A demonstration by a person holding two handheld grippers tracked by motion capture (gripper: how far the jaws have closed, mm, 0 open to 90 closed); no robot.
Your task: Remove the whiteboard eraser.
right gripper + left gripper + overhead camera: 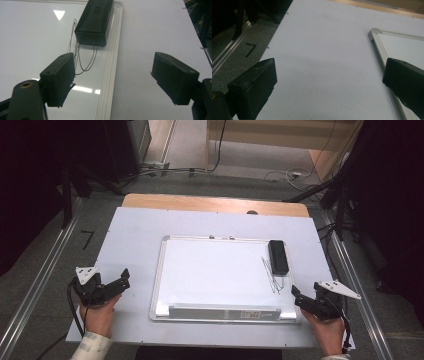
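A whiteboard [215,270] with a silver frame lies flat in the middle of the table. A black eraser [278,256] rests on its right side, and thin pen scribbles [274,279] run just below it. My left gripper [124,279] is held low to the left of the board, open, nothing between its jaws. My right gripper [296,296] hovers at the board's lower right corner, open and empty. In the right gripper view the eraser [94,21] and the scribbles [82,56] lie ahead of the wide jaws. The board's frame [378,50] runs beside the left gripper's right jaw.
A white sheet [135,245] covers the wooden table [215,204]. Metal rails [40,280] run along both sides on the grey floor, where a "7" [88,239] is marked. Cables [280,175] and dark stands lie beyond the table's far edge.
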